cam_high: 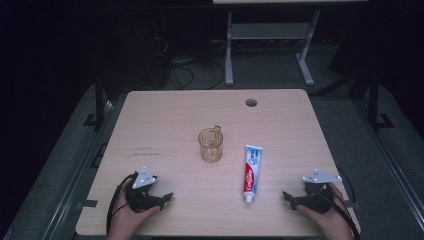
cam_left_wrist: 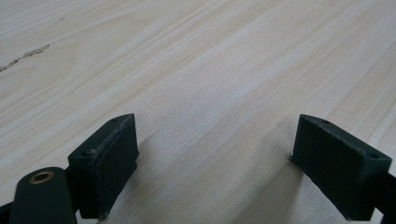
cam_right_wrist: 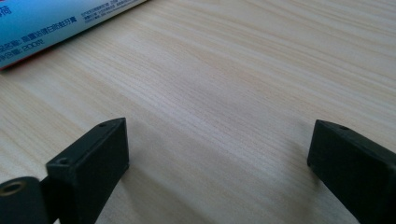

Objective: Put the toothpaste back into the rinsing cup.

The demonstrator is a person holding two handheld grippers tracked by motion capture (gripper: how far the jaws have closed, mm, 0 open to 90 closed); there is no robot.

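Light wood bench mid frame, round cable hole near its far edge. Dark room, grey floor both sides. White-legged table frame top centre, tangled cables on floor upper left of it

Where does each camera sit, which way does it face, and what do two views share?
High view: above the person's side, facing forward and down on the table; both hands and each hand-held gripper show.
Left gripper view: low between open jaws, facing bare wood.
Right gripper view: likewise, facing the toothpaste tube, shared with the high view.
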